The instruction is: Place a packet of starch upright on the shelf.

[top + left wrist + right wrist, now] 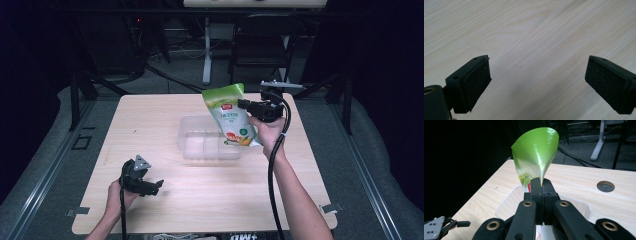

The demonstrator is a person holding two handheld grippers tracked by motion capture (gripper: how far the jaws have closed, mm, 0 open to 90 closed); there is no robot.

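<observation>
A green and white snack bag (229, 114) hangs tilted in the air over a clear plastic tub (192, 145) at the table's middle. My right gripper (245, 105) is shut on the bag's right edge. In the right gripper view the bag (536, 155) curls up into a green cone above my closed jaws, with the tub (507, 206) below. My left gripper (159, 184) rests low at the table's front left, open, pointing right. The left gripper view has its two black pads (477, 82) wide apart over bare wood, nothing between them.
The light wooden table (150, 115) has a round cable hole (605, 186) near its far side. Dark floor, cables and a chair (260, 45) lie beyond the far edge. Grey padding runs along both sides of the table.
</observation>
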